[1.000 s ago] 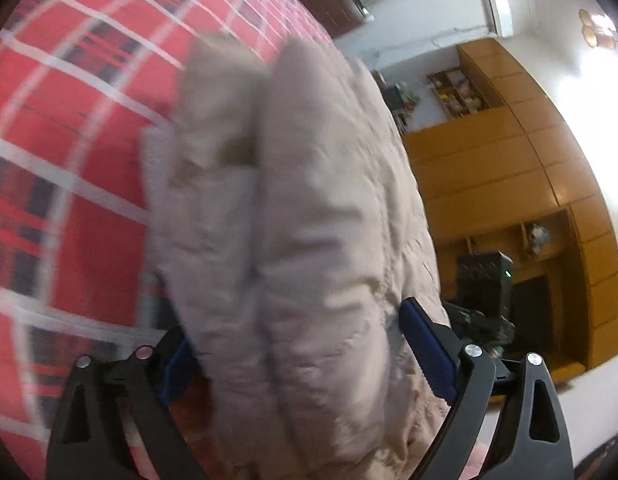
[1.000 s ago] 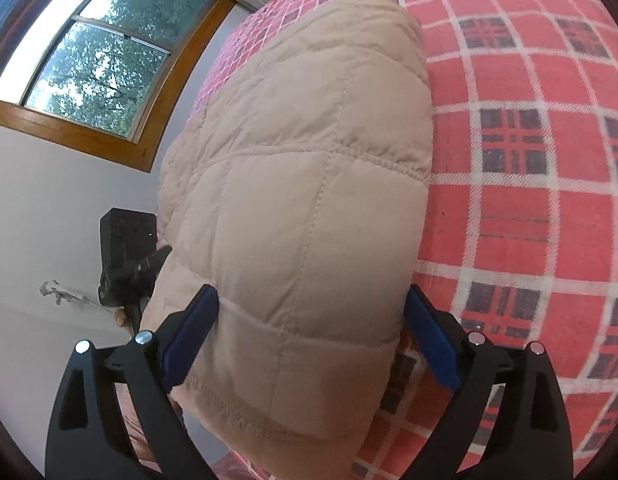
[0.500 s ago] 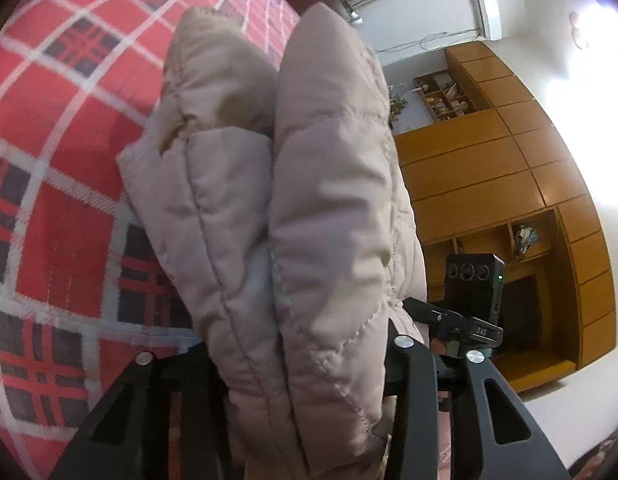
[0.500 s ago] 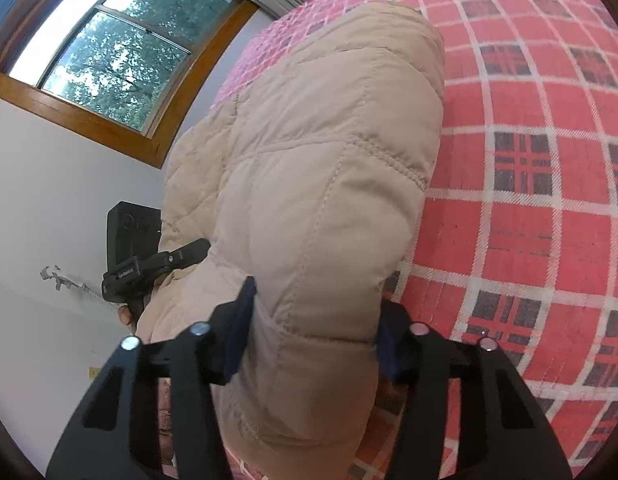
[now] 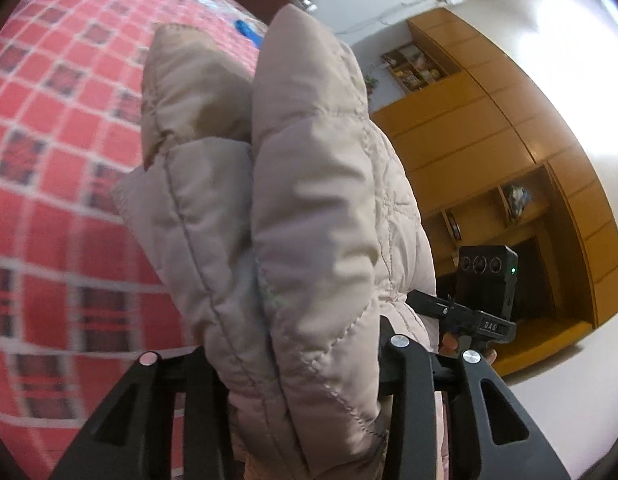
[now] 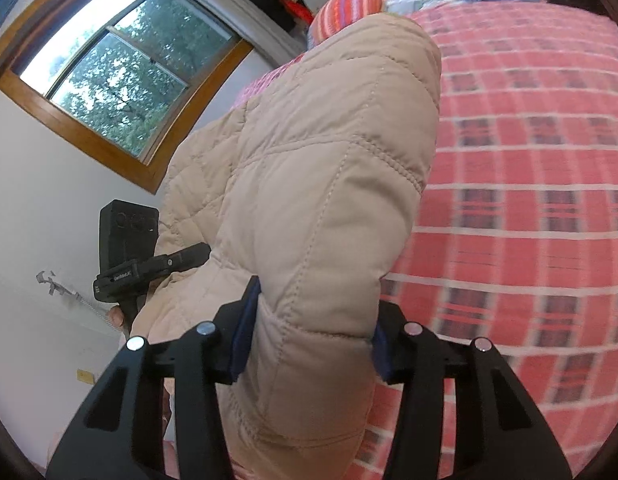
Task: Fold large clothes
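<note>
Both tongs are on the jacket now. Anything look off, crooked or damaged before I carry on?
Nothing looks damaged. The beige quilted jacket is bunched thick in the right tongs and doubled into two puffy layers in the left tongs, held over the red plaid bedspread. The layers' edges in the left view do not line up evenly.

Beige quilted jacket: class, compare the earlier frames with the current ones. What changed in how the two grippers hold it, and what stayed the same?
Both the left gripper and the right gripper closed from open onto the beige quilted jacket and now pinch its folded layers. The red plaid bedspread beneath is unchanged.
</note>
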The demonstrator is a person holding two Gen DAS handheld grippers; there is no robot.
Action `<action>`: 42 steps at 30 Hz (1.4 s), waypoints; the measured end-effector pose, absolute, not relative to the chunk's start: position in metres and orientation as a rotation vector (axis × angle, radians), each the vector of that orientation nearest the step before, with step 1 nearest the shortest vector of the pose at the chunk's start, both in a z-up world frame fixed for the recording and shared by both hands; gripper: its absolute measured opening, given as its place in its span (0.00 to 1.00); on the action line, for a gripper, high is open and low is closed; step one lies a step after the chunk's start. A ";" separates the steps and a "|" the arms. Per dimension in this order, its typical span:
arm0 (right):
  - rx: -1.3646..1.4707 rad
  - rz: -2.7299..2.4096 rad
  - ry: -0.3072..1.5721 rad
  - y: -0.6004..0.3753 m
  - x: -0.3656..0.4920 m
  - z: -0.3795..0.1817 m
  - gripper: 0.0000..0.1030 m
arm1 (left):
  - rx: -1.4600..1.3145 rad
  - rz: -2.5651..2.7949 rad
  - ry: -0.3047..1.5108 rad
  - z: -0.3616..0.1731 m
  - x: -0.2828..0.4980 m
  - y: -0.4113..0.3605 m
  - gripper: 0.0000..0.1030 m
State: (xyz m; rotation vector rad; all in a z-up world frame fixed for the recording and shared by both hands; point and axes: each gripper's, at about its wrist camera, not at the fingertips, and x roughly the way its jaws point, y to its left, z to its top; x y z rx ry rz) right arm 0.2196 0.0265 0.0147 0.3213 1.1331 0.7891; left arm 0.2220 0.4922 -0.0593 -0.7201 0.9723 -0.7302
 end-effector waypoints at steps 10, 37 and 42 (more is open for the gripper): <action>0.334 0.699 1.134 -0.046 0.242 0.015 0.46 | -0.699 -0.765 0.987 -0.072 0.251 0.440 0.37; 0.459 0.675 1.225 -0.091 0.284 -0.082 0.74 | -0.672 -0.671 1.058 -0.125 0.266 0.404 0.56; 0.392 0.644 1.188 -0.101 0.256 -0.060 0.77 | -0.638 -0.610 1.043 -0.108 0.241 0.419 0.72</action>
